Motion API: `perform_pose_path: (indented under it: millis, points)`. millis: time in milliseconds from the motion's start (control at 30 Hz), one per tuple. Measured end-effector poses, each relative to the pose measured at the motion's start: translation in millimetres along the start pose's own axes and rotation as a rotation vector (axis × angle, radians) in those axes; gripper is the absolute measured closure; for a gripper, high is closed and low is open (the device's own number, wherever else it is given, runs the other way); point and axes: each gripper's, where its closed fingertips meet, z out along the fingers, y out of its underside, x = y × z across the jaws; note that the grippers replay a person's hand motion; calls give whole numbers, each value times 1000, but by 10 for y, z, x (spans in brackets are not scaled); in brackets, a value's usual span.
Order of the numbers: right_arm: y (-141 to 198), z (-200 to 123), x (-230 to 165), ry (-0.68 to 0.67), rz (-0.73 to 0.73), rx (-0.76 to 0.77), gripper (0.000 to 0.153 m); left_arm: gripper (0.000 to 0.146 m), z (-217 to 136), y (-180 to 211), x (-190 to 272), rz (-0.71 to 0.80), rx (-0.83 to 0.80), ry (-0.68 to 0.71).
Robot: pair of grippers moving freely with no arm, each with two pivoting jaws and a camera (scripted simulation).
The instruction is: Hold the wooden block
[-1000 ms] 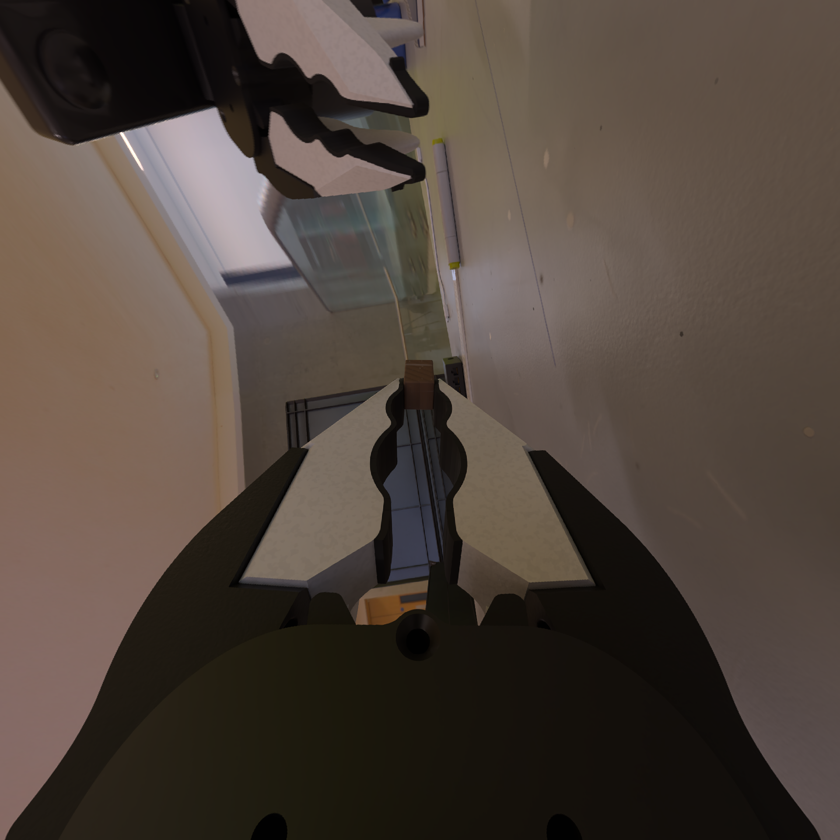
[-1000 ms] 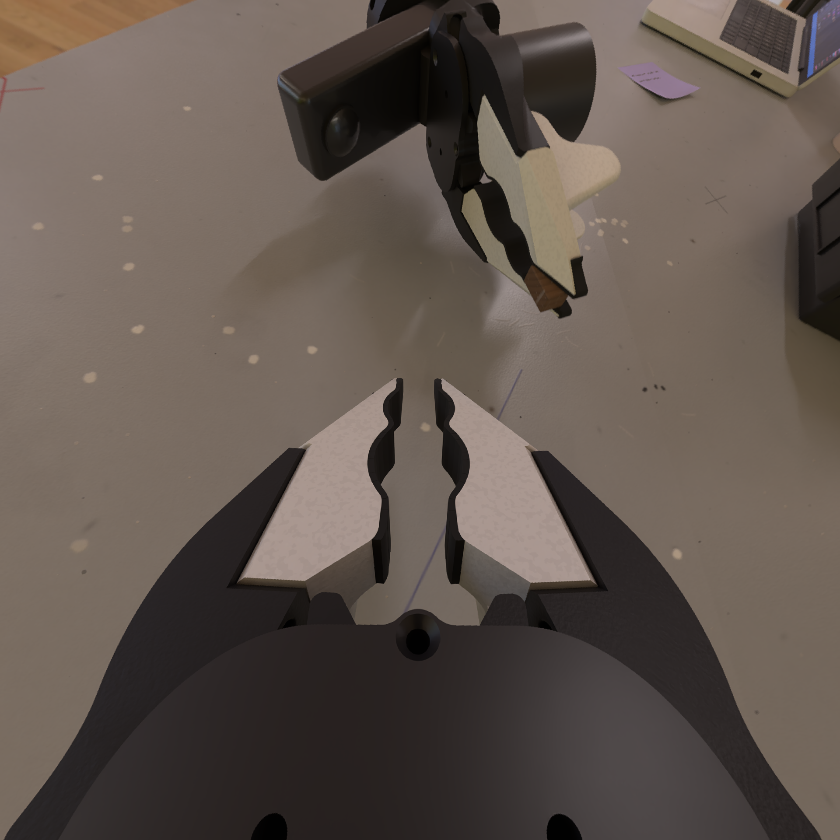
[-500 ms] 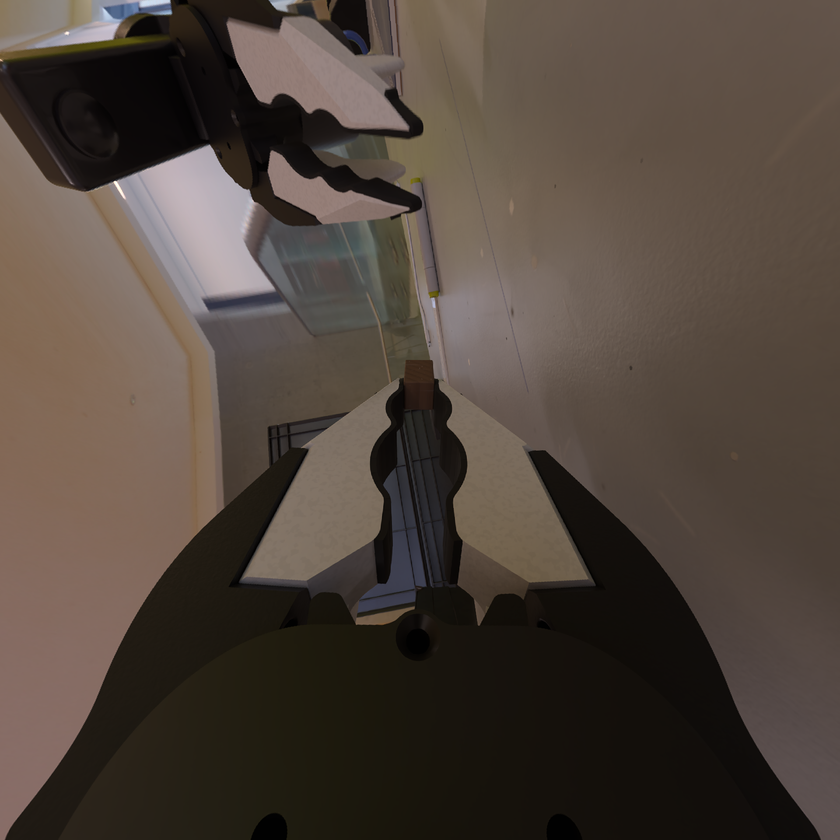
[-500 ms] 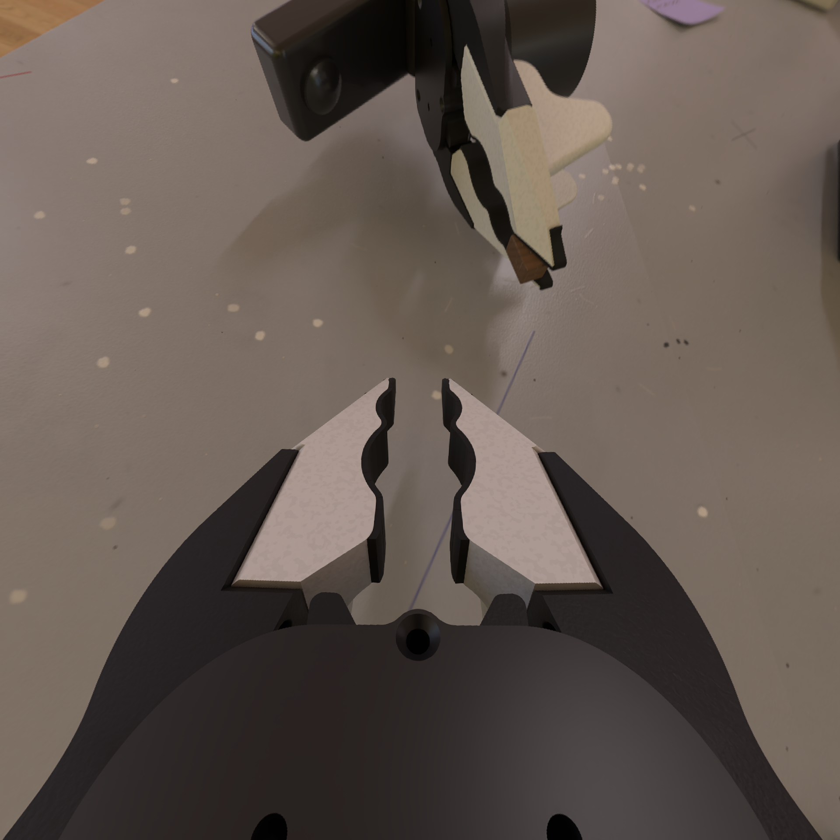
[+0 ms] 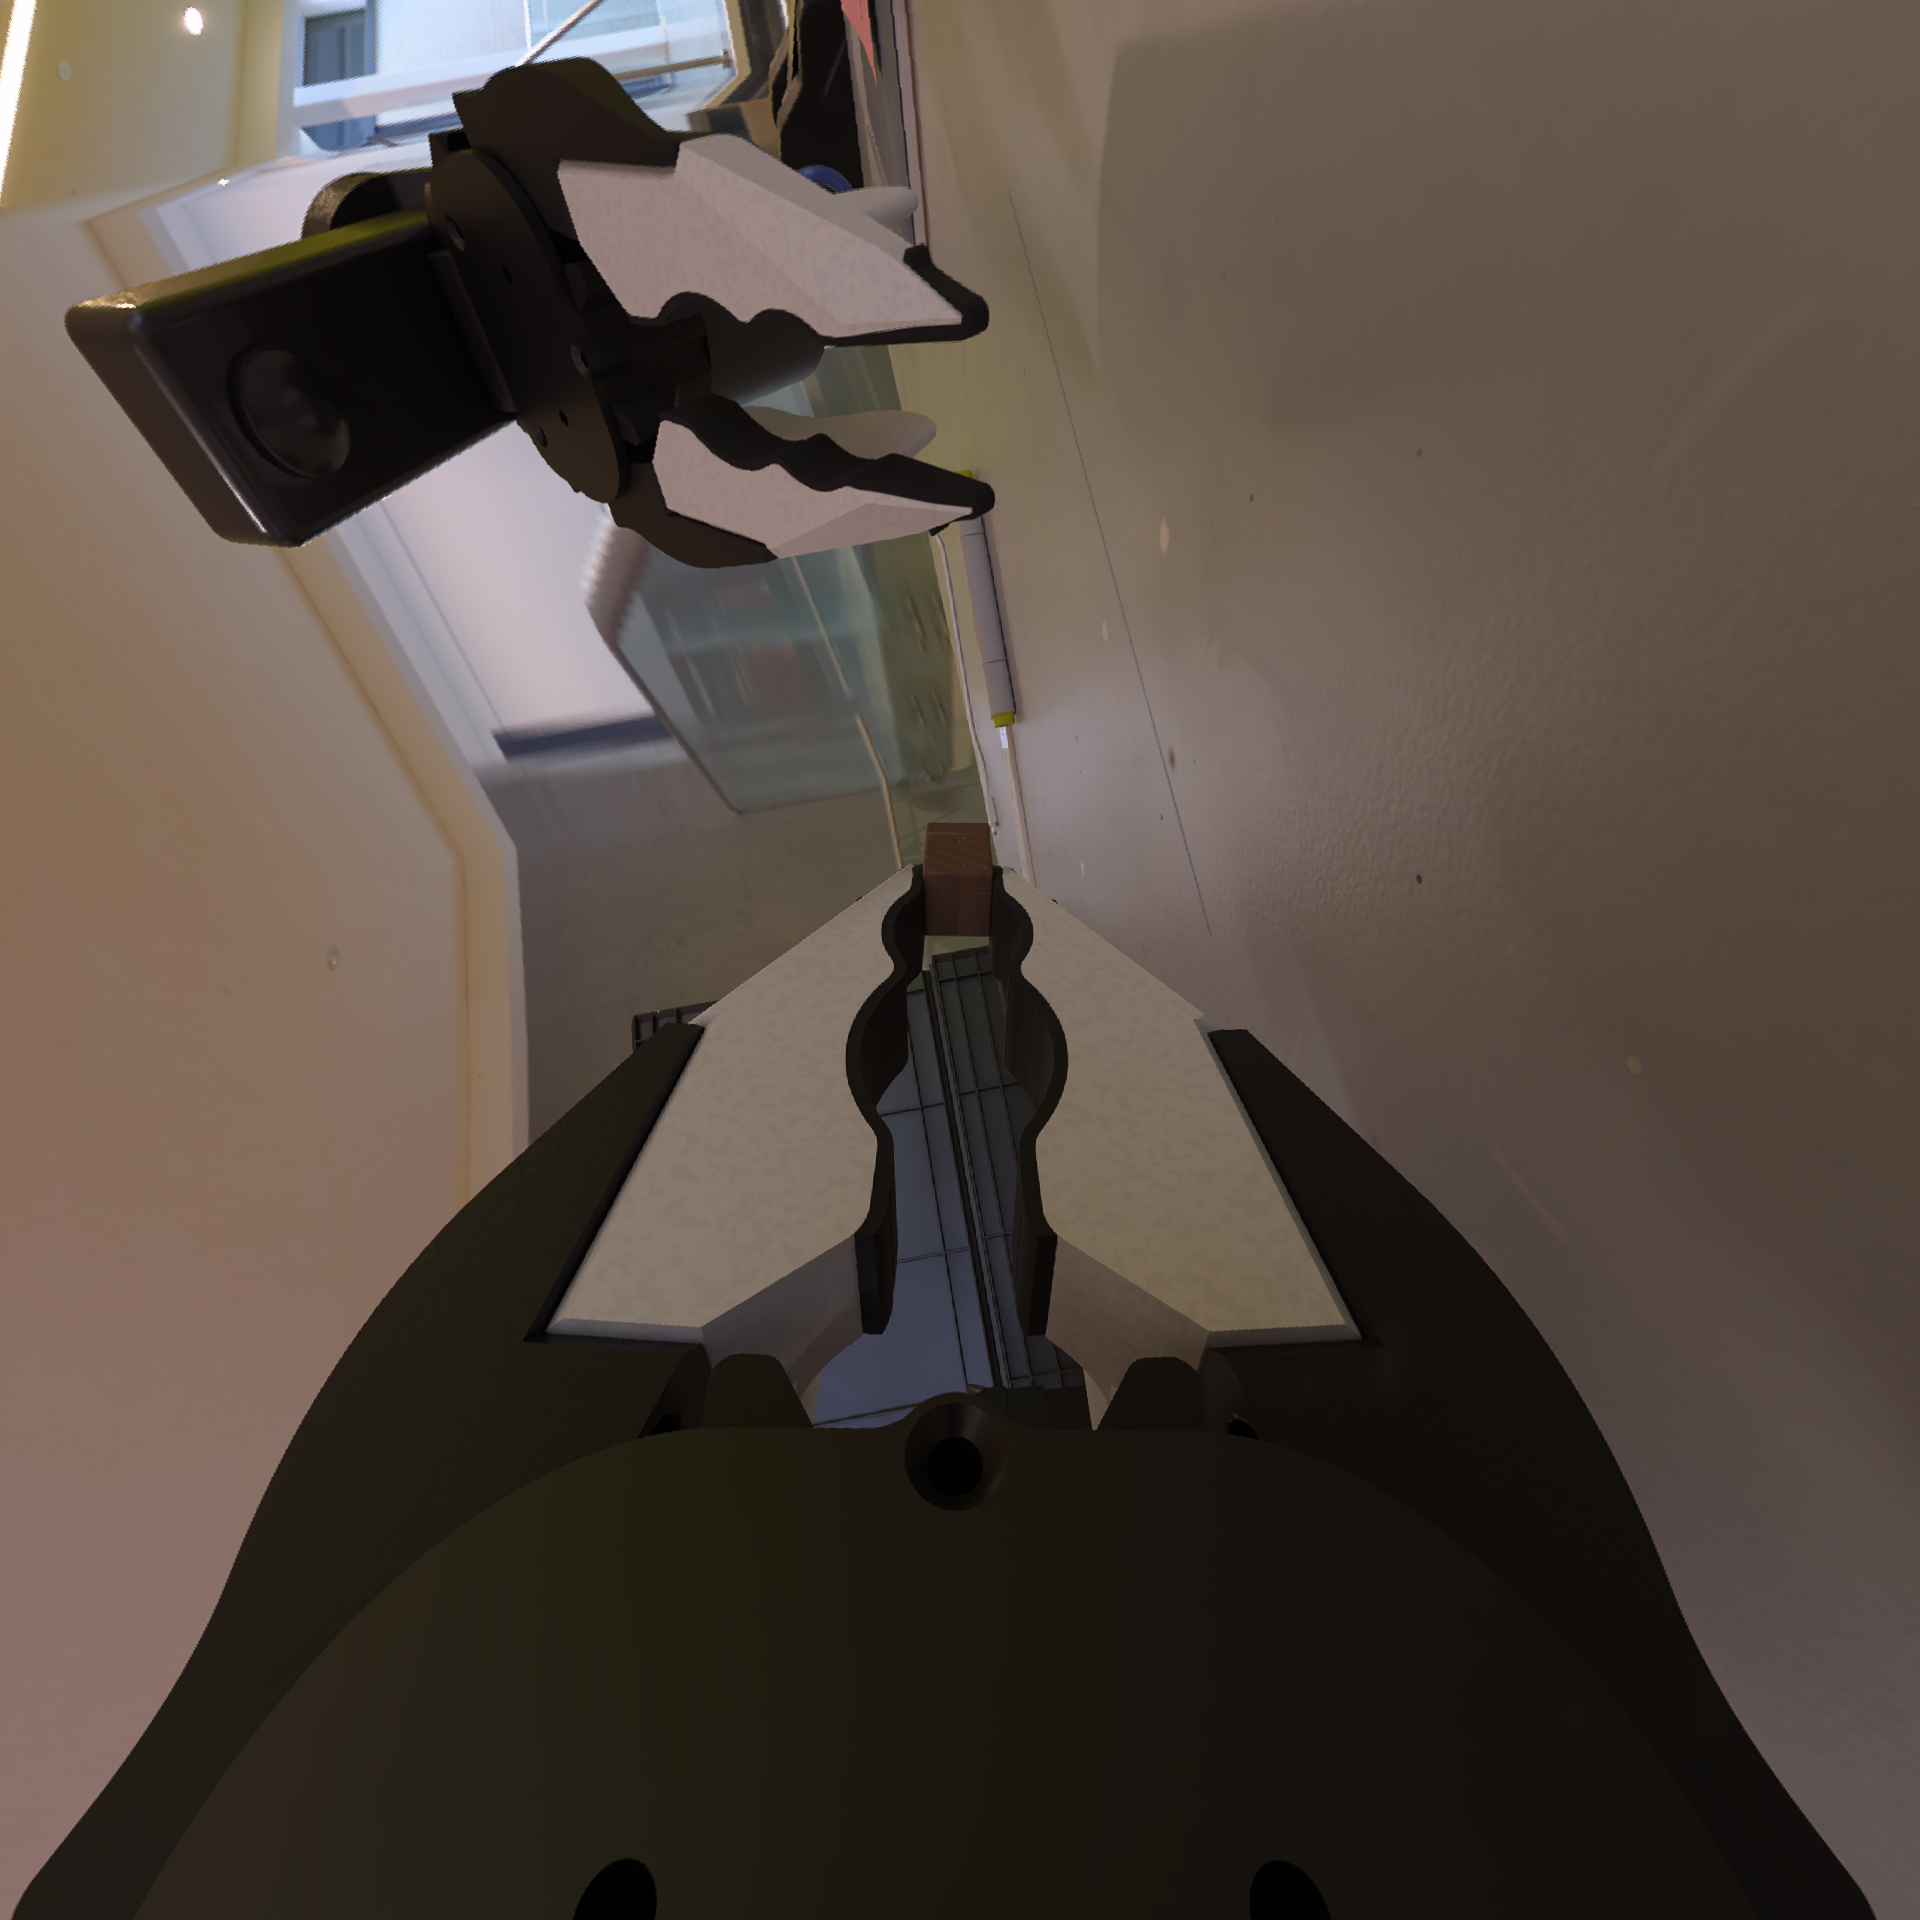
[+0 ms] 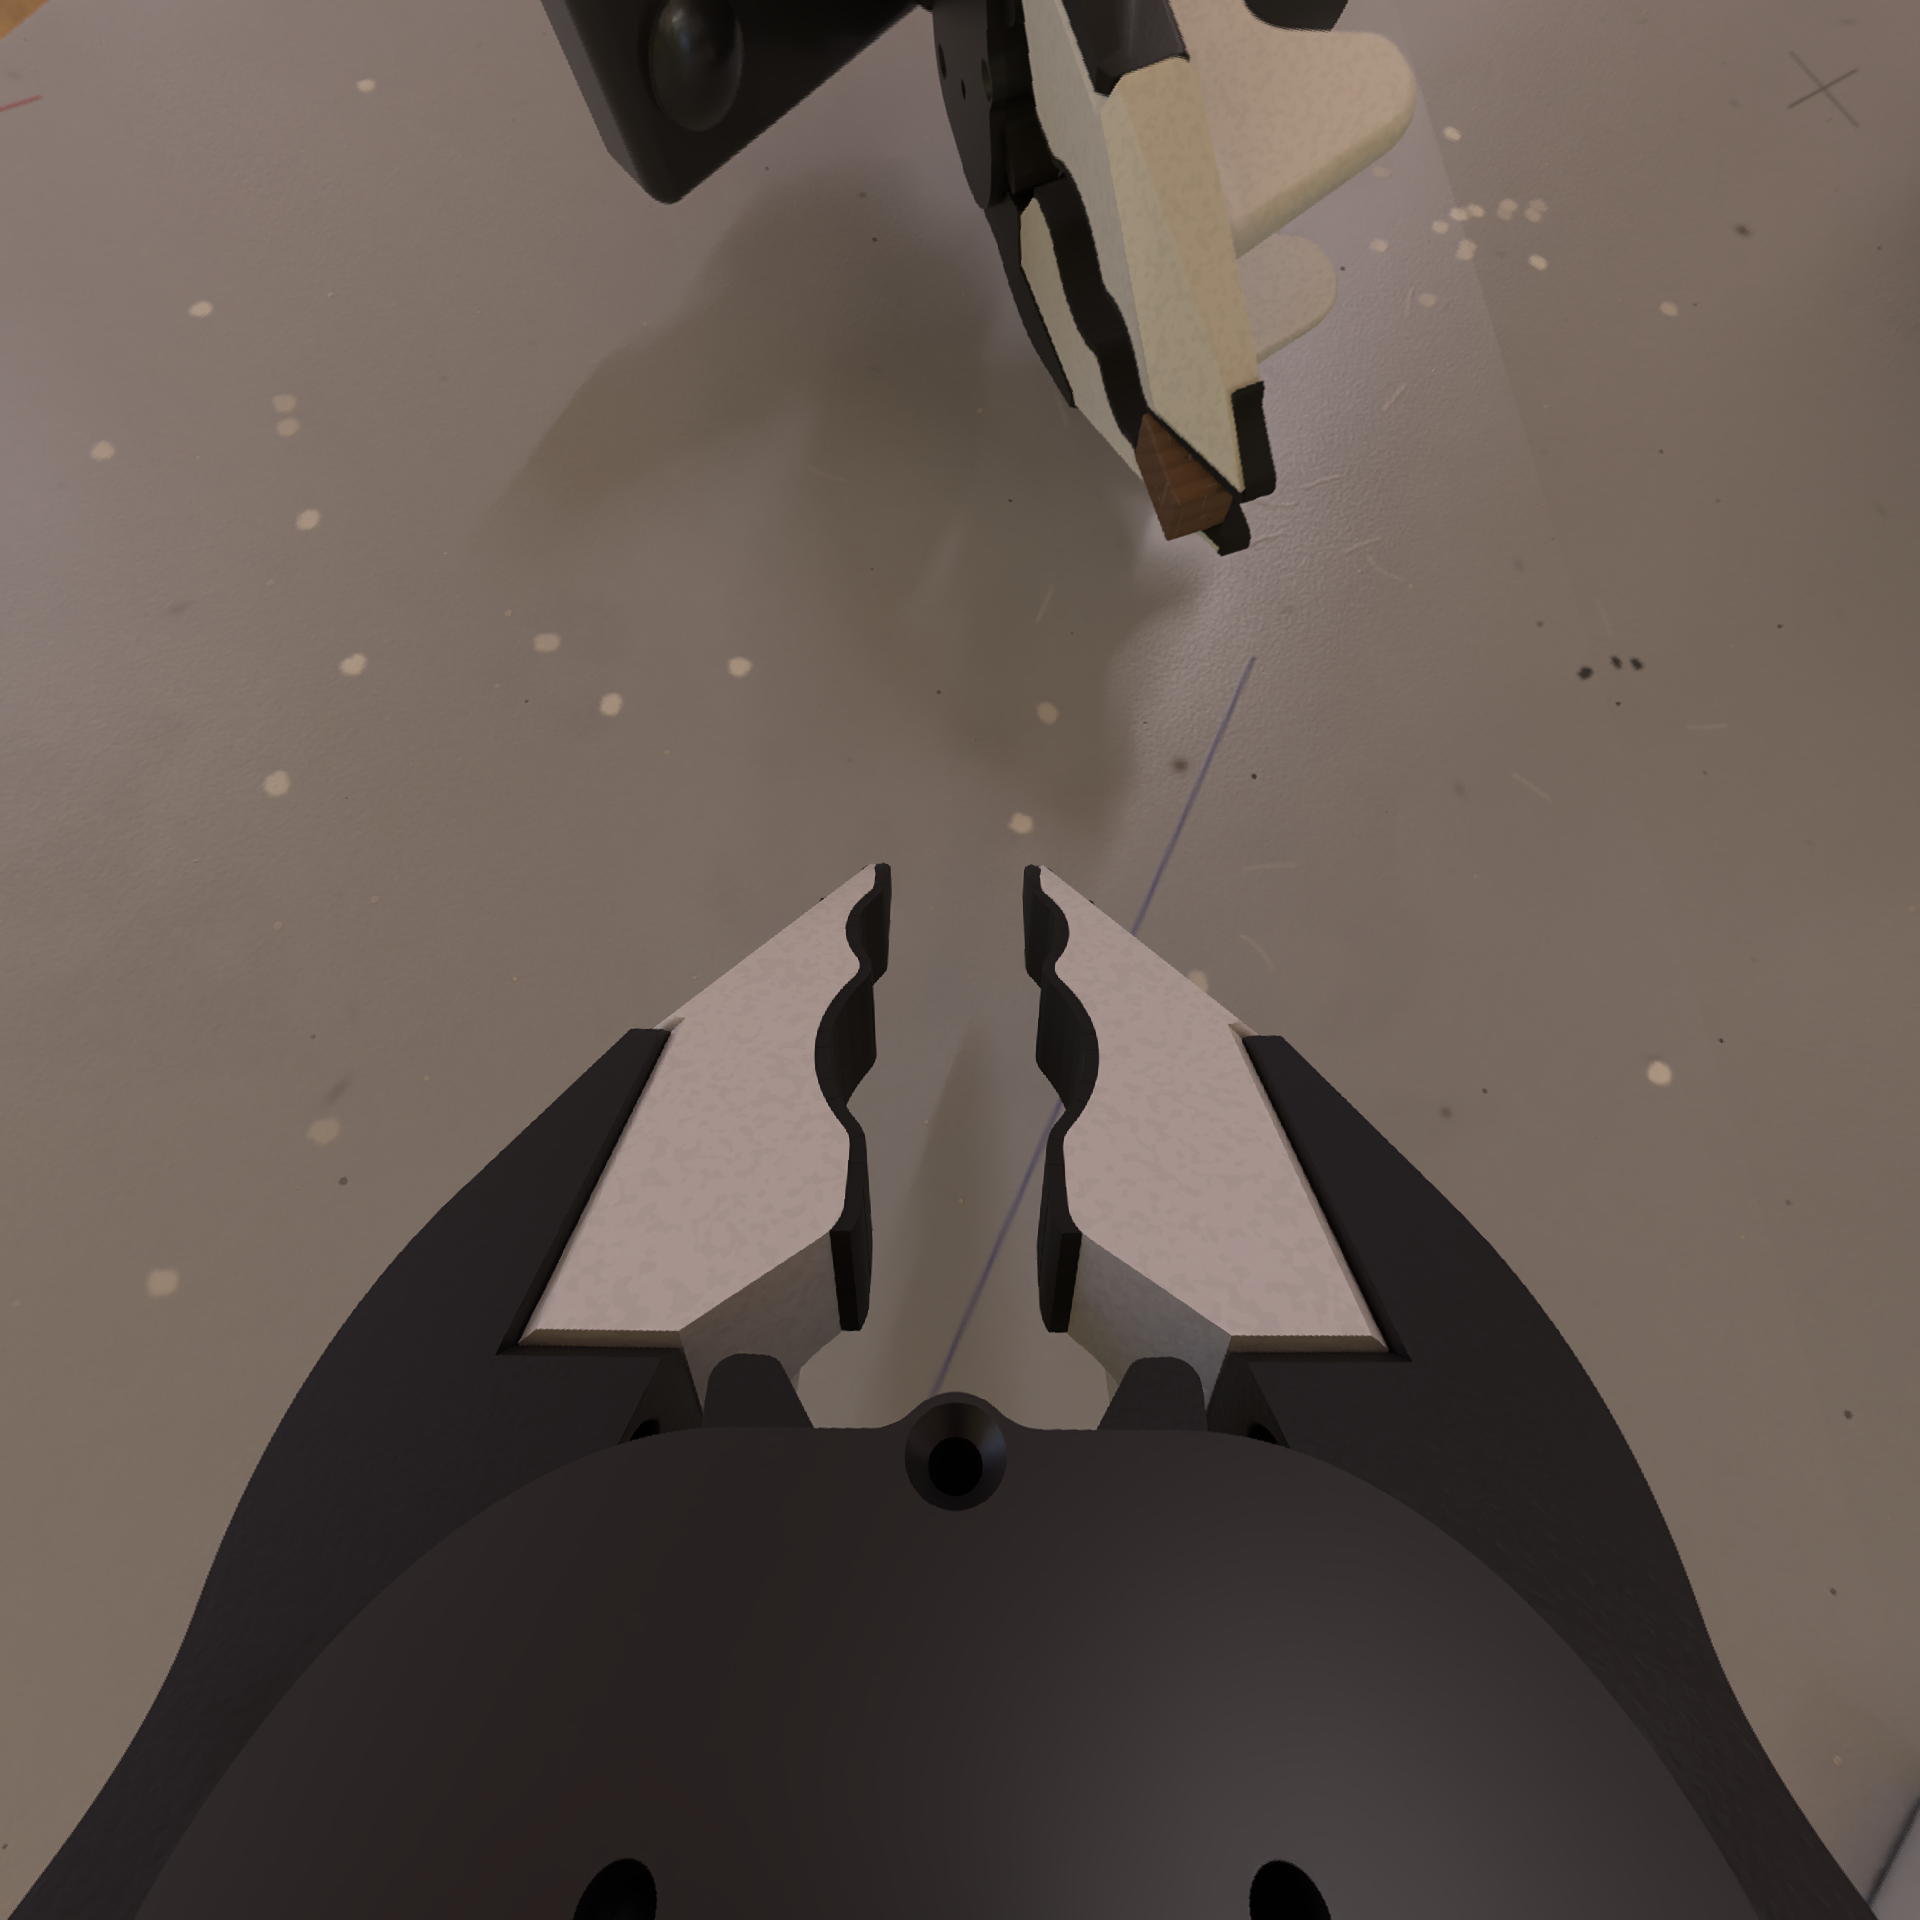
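My left gripper point(image 5: 957, 883) is shut on a small brown wooden block point(image 5: 955, 879), pinched at its very fingertips and held in the air, rolled on its side. The right wrist view shows the same block point(image 6: 1179, 482) between the left gripper's fingertips point(image 6: 1216, 488), above the grey table point(image 6: 416, 582). My right gripper point(image 6: 956, 894) is open and empty, pointing down at the table, below and left of the block. It also shows in the left wrist view point(image 5: 971, 405), at upper left, jaws apart.
The speckled grey table point(image 5: 1455, 623) stands as a wall on the right of the left wrist view. A white pen point(image 5: 992, 634) lies on it, with a glass-fronted shelf point(image 5: 790, 665) behind. A thin purple line point(image 6: 1195, 790) crosses the table.
The right gripper's jaws have spread wider. The two grippers have come closer together, and the left gripper with the block now sits larger and further right in the right wrist view.
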Motion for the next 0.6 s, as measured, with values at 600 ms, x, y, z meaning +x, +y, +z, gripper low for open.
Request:
perform_pose_path:
  millis: [600]
  points:
    - [-51,175,54,27,18,40,133,135,25,67,71,-18,-35,55]
